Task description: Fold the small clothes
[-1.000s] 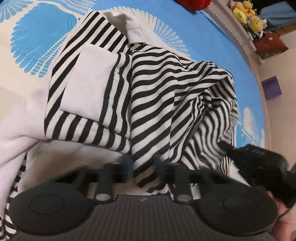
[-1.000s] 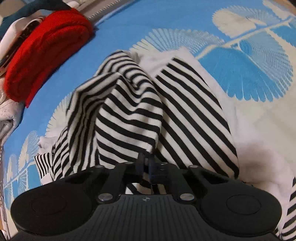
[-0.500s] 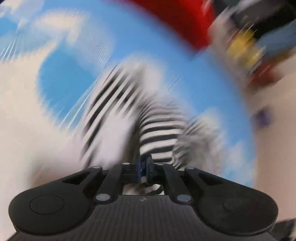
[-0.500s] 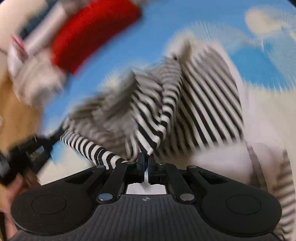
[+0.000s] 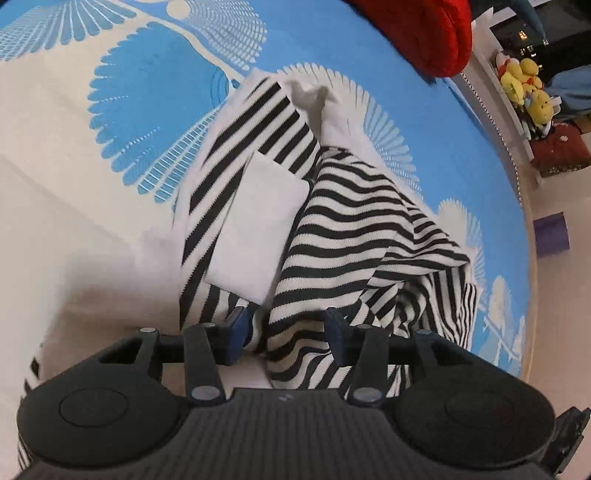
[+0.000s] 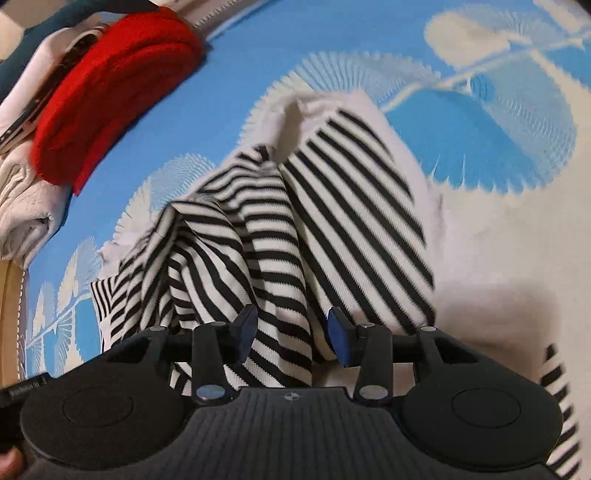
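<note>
left wrist view: the left gripper points down at the striped garment, which lies bunched on the blue-and-cream patterned bedspread. its jaws are opening, about half apart; a fold of striped cloth sits in the gap but the pads are clear of it, so it reads as a release, the fold laid down where it should stay. to the left of the garment lies cream bedspread, flat and free, good room to slide or smooth outward. a white pocket patch faces up near the middle. further right the cloth peaks in a loose ridge, then drops to a striped hem close to the bed's edge. beyond that, a red folded item and plush toys on a shelf; little spare room that side.

right wrist view: the red folded item and a stack of pale clothes crowd the far left. the right gripper is also opening, half apart, striped fabric running between the pads without being pinched. right of it the bedspread is bare and open.

judgement: one fold just set down; ridge needs flattening next.
</note>
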Demonstrator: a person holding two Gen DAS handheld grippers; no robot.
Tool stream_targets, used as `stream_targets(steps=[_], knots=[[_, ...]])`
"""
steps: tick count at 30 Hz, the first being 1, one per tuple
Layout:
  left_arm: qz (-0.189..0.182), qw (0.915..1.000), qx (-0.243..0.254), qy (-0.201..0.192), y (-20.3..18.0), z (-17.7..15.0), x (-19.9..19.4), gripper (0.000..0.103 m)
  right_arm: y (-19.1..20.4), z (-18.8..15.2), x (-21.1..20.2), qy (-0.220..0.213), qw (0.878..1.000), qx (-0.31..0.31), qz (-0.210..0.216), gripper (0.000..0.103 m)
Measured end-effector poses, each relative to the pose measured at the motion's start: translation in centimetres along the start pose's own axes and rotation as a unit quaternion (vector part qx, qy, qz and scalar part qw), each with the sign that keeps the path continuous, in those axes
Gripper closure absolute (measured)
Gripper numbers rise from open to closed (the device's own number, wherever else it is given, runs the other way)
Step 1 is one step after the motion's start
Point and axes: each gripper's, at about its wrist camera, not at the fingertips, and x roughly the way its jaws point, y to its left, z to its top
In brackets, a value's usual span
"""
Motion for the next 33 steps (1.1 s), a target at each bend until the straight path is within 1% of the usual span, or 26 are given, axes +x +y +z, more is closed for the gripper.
stream_targets(steps=[1, 3, 4, 5, 6, 7, 9, 11, 12, 13, 14, 15, 16, 18, 19, 20, 21, 23, 24, 25, 26, 27, 29, 31, 32, 33], knots=[[0.001, 1.0, 0.002, 0.001, 0.1, -0.1, 0.2, 0.054, 0.1, -0.1, 0.5, 0.003, 1.0, -0.004, -0.001, 0.062], [-0.004, 1.0, 0.001, 0.005, 0.1, -0.1, 0.5, 0.056, 0.4, -0.5, 1.3, 0.011, 1.0, -0.011, -0.014, 0.086], [-0.008, 1.0, 0.002, 0.005, 0.0, -0.1, 0.6, 0.066, 0.2, -0.6, 1.4, 0.011, 1.0, -0.002, -0.014, 0.102], [-0.013, 0.9999, 0.004, 0.002, -0.1, -0.1, 0.7, 0.077, -0.2, -0.6, 1.3, 0.005, 1.0, 0.015, -0.003, 0.102], [-0.019, 0.9998, 0.006, -0.006, -0.2, 0.0, 0.5, 0.099, -0.3, -0.6, 0.9, -0.005, 0.999, 0.03, 0.01, 0.102], [-0.028, 0.9994, 0.007, -0.019, -0.3, 0.2, -0.2, 0.101, -0.4, -0.4, 0.2, -0.019, 0.999, 0.039, 0.02, 0.102], [-0.065, 0.9955, 0.019, -0.066, -0.9, 0.6, -2.4, 0.102, -0.2, 0.2, -2.2, -0.068, 0.994, 0.055, 0.062, 0.102], [-0.105, 0.9861, 0.036, -0.124, -1.7, 0.9, -5.0, 0.102, 0.2, 0.8, -5.2, -0.122, 0.987, 0.056, 0.089, 0.102], [-0.109, 0.9826, 0.042, -0.144, -1.8, 1.0, -5.9, 0.102, 0.5, 1.0, -6.8, -0.155, 0.982, 0.046, 0.097, 0.102], [-0.107, 0.9815, 0.043, -0.153, -1.7, 1.1, -6.3, 0.102, 0.6, 1.0, -7.7, -0.173, 0.979, 0.038, 0.098, 0.102], [-0.096, 0.9834, 0.04, -0.149, -1.4, 1.1, -6.3, 0.102, 0.6, 1.0, -8.1, -0.177, 0.979, 0.034, 0.095, 0.102], [-0.072, 0.9883, 0.036, -0.13, -1.1, 1.2, -5.6, 0.101, 0.4, 0.9, -7.6, -0.16, 0.983, 0.032, 0.087, 0.102], [-0.037, 0.9938, 0.03, -0.1, -0.6, 1.2, -4.5, 0.101, 0.2, 0.8, -6.4, -0.132, 0.988, 0.034, 0.071, 0.102], [0.02, 0.9992, 0.005, -0.033, 0.9, 0.9, -1.8, 0.101, -0.8, 0.3, -3.4, -0.064, 0.996, 0.051, 0.027, 0.102], [0.027, 0.9995, -0.011, -0.014, 1.5, 0.8, -1.0, 0.097, -1.2, 0.0, -2.1, -0.033, 0.998, 0.057, -0.004, 0.102], [0.027, 0.9994, -0.019, -0.007, 1.8, 0.8, -0.7, 0.095, -1.6, -0.3, -1.1, -0.012, 0.998, 0.062, -0.027, 0.099], [0.027, 0.9994, -0.013, -0.015, 1.6, 0.9, -1.0, 0.093, -2.1, -0.5, -0.6, -0.005, 0.997, 0.072, -0.032, 0.095], [0.029, 0.9974, 0.024, -0.062, 0.1, 1.2, -2.7, 0.087, -2.2, -0.4, -0.8, -0.004, 0.996, 0.085, -0.037, 0.087], [0.022, 0.9946, 0.044, -0.091, -0.7, 1.1, -3.6, 0.082, -1.6, -0.2, -1.5, -0.021, 0.996, 0.073, -0.04, 0.086], [0.01, 0.992, 0.064, -0.109, -1.3, 0.9, -4.2, 0.08, -1.1, 0.0, -2.5, -0.043, 0.997, 0.053, -0.047, 0.086], [-0.004, 0.9899, 0.083, -0.115, -1.9, 0.6, -4.6, 0.08, -0.3, 0.1, -3.5, -0.072, 0.996, 0.029, -0.052, 0.083], [-0.018, 0.9884, 0.096, -0.117, -2.4, 0.3, -4.6, 0.08, 0.4, 0.0, -4.5, -0.104, 0.993, 0.004, -0.05, 0.081], [-0.039, 0.987, 0.111, -0.109, -3.3, -0.4, -4.2, 0.08, 1.6, -0.3, -5.8, -0.14, 0.989, -0.033, -0.018, 0.08], [-0.052, 0.9886, 0.114, -0.083, -3.6, -0.6, -3.2, 0.08, 2.4, -0.3, -5.7, -0.134, 0.989, -0.052, 0.018, 0.08], [-0.046, 0.9908, 0.111, -0.063, -3.4, -0.6, -2.3, 0.08, 2.5, -0.4, -5.1, -0.119, 0.991, -0.054, 0.033, 0.079], [-0.025, 0.9928, 0.11, -0.041, -3.1, -0.7, -1.3, 0.08, 2.5, -0.5, -4.2, -0.092, 0.994, -0.053, 0.04, 0.079]])
